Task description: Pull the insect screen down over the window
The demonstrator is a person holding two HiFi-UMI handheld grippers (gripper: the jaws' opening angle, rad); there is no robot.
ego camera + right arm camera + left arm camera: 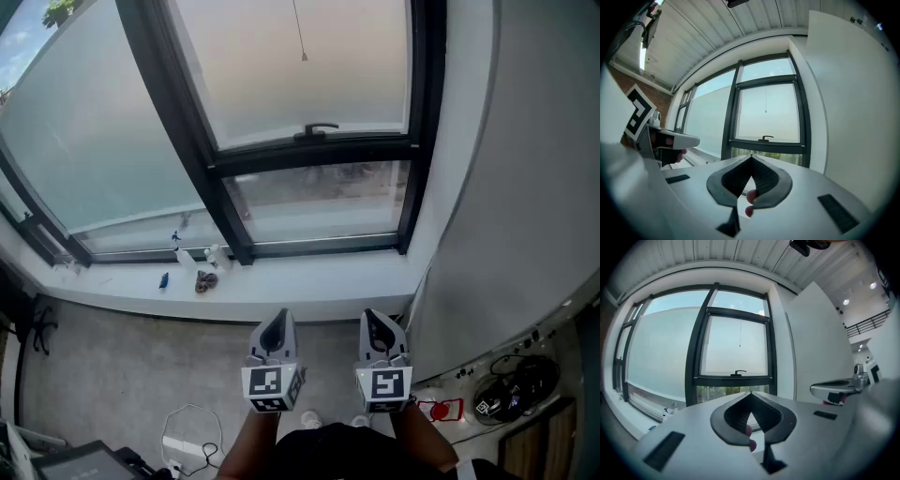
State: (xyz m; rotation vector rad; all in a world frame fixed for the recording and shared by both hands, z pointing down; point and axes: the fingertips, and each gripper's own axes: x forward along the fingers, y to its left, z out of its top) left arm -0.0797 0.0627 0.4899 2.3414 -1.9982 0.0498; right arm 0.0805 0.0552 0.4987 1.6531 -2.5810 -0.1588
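Left gripper [274, 323] and right gripper [380, 321] are closed and empty, well short of the window [234, 84]. At 12 o'clock, its pull cord [301, 33] dangles untouched. The insect screen looks undrawn, so all pulling is left.

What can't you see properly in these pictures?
- Small things on the sill: head view, too small to name.
- Cord: head view, its top is cut off by the picture's edge.
- Lower pane: left gripper view, partly hidden behind the shut left gripper.
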